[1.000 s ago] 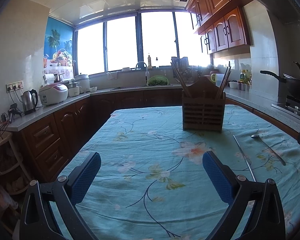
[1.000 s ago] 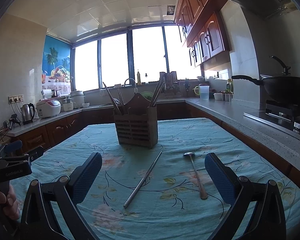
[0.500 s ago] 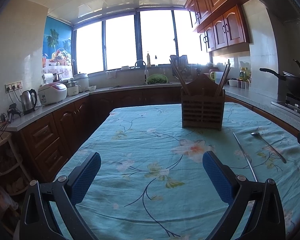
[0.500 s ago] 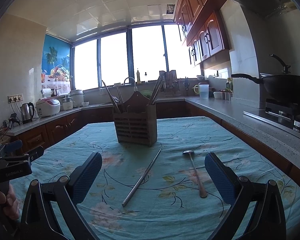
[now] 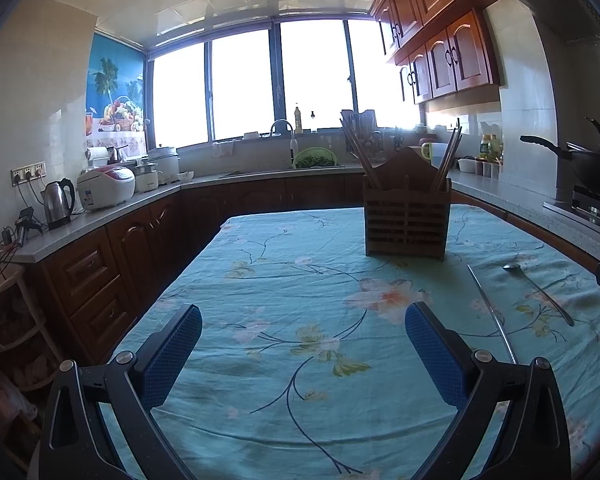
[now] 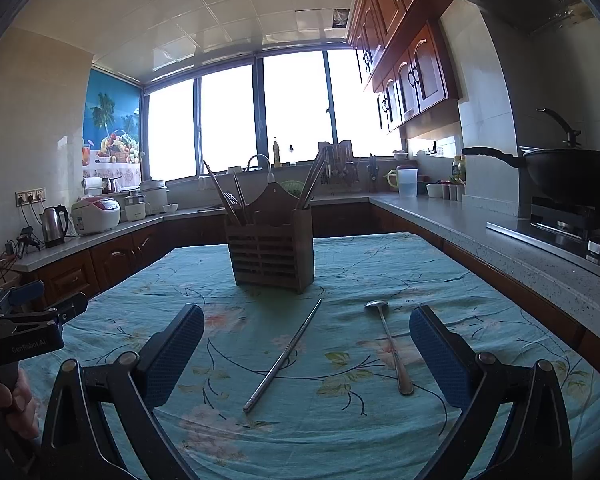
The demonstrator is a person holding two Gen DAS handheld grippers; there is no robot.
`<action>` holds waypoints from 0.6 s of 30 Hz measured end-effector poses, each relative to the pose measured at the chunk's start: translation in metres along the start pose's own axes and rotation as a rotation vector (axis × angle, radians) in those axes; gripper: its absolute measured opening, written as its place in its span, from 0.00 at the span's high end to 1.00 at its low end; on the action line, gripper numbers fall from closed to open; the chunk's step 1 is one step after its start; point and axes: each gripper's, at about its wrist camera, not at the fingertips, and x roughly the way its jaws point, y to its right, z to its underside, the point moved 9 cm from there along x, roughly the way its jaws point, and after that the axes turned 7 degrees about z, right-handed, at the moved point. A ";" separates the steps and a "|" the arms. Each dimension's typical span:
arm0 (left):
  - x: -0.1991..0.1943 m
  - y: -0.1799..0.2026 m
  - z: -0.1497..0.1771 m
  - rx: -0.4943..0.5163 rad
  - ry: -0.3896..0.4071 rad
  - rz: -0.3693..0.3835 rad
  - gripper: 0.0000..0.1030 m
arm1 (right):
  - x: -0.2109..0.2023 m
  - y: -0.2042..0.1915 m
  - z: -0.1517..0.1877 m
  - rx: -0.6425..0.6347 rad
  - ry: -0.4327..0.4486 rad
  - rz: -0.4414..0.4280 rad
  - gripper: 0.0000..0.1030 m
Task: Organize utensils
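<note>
Steel lies on the teal cloth (image 6: pixel 340 256): a chopstick (image 6: pixel 283 356) and a spoon (image 6: pixel 389 344), apart, both in front of the wooden holder (image 6: pixel 274 254). Only the right view shows them whole, between the wide-open, empty fingers of the right gripper (image 6: pixel 306 354); it also catches the left gripper (image 6: pixel 40 316) from the side, marked "GenRobot.AI". The left view puts both utensils off to the right, outside the left gripper's own spread, empty fingers (image 5: pixel 180 344). The holder has chopsticks leaning in its left and right compartments, a fork among those on the left.
</note>
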 end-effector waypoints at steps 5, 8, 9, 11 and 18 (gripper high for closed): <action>-0.001 0.001 0.001 -0.001 0.000 -0.002 0.01 | 0.000 0.000 0.000 -0.001 0.000 0.000 0.00; -0.002 0.001 0.001 -0.001 0.000 -0.004 0.01 | 0.000 0.000 0.000 -0.001 0.000 0.000 0.00; -0.002 0.001 0.001 -0.001 0.000 -0.006 0.01 | 0.000 0.000 0.000 0.000 0.001 0.000 0.00; -0.002 0.001 0.001 -0.001 0.000 -0.004 0.01 | 0.000 0.000 0.000 0.000 0.002 -0.001 0.00; -0.003 0.002 0.002 -0.006 -0.002 -0.004 0.01 | 0.000 0.000 -0.001 -0.002 0.000 -0.001 0.00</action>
